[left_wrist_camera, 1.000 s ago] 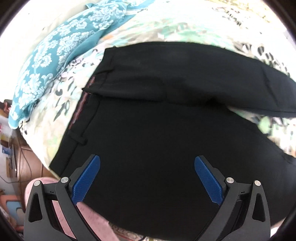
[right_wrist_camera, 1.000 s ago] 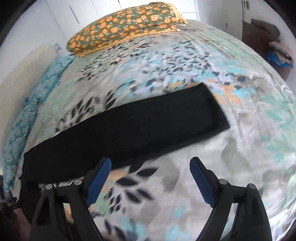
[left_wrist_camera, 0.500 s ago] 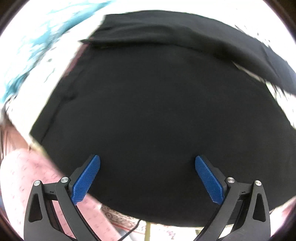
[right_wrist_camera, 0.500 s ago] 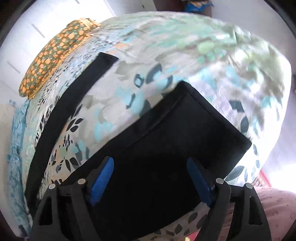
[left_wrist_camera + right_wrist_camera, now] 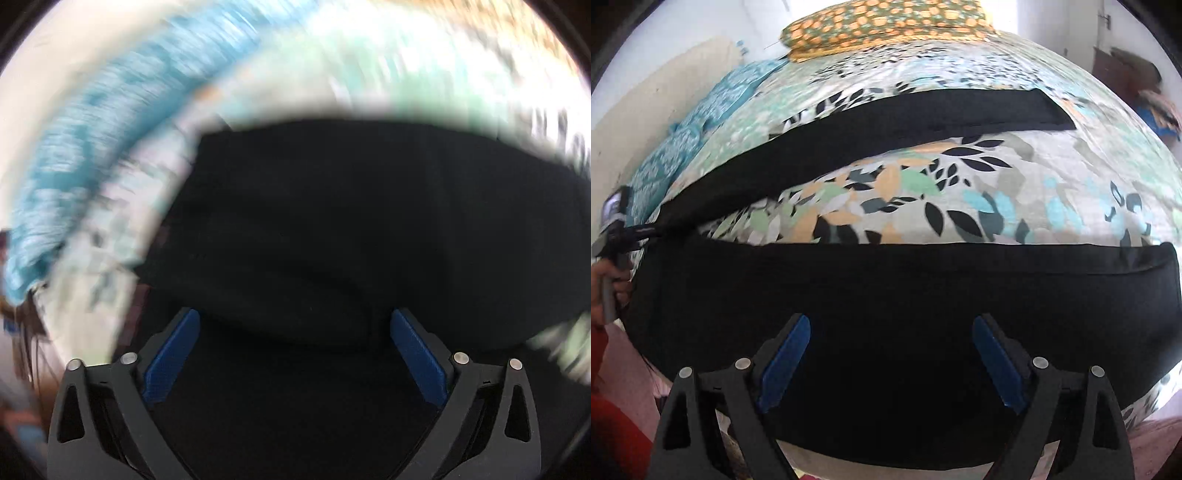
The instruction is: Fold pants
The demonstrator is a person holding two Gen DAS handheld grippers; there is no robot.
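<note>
Black pants point(image 5: 886, 288) lie spread on a floral bedsheet point(image 5: 923, 192), with the legs apart. The near leg runs across under my right gripper point(image 5: 892, 320), and the far leg point(image 5: 923, 114) stretches across the bed behind it. The right jaws are opening and stand wide above the near leg, with only flat cloth below them and no pad pressing on it. In the blurred left wrist view, my left gripper point(image 5: 294, 314) hangs open over the upper part of the pants point(image 5: 332, 221), gripping nothing.
An orange-patterned pillow point(image 5: 886, 22) lies at the far end of the bed. A teal pillow point(image 5: 701, 122) lies along the left side by the wall. A hand point(image 5: 598, 291) holds the left gripper's handle at the left edge. The bed's edge runs just below the near leg.
The right view swung from the near leg's hem to look across both legs. The left view shifted and blurred, with more bedsheet and the teal pillow back in sight above the pants.
</note>
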